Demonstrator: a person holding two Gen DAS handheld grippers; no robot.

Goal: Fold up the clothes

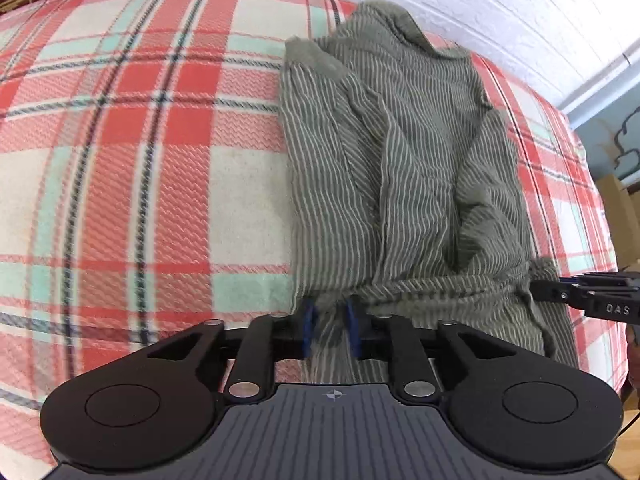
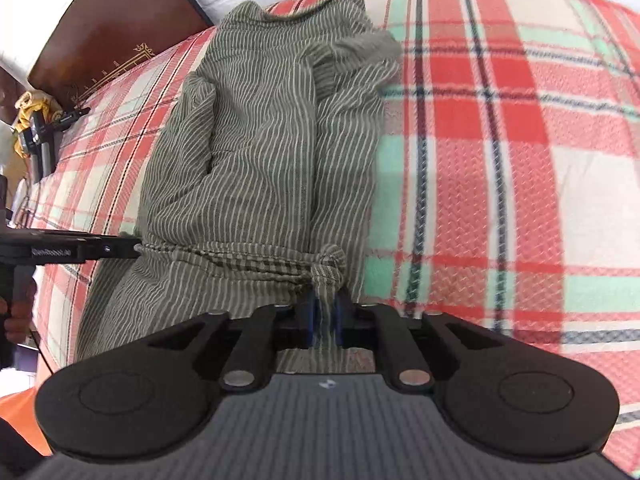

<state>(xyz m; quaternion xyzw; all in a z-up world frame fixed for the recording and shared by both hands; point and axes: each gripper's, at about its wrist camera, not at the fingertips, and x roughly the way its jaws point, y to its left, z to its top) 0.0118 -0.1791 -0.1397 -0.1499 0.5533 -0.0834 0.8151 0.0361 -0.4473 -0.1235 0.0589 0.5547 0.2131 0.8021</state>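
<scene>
A green garment with thin white stripes (image 1: 400, 160) lies bunched lengthwise on the plaid blanket (image 1: 140, 160). My left gripper (image 1: 331, 326) is at the garment's near left hem. Its blue pads stand apart, with loose cloth running between them. The right gripper (image 1: 538, 290) reaches in at the hem's right end. In the right wrist view the same garment (image 2: 260, 160) runs away from me. My right gripper (image 2: 324, 320) is at a knotted bunch of hem (image 2: 330, 268), its pads slightly apart with cloth between them. The left gripper (image 2: 134, 249) touches the hem's far end.
The red, cream and mint plaid blanket (image 2: 500, 160) covers the whole bed. A dark brown headboard with gold trim (image 2: 100, 40) and a white wall (image 1: 480, 8) lie beyond it. A yellow object with a black tool (image 2: 30, 120) lies at the bed's edge. Cardboard boxes (image 1: 616, 208) stand beside the bed.
</scene>
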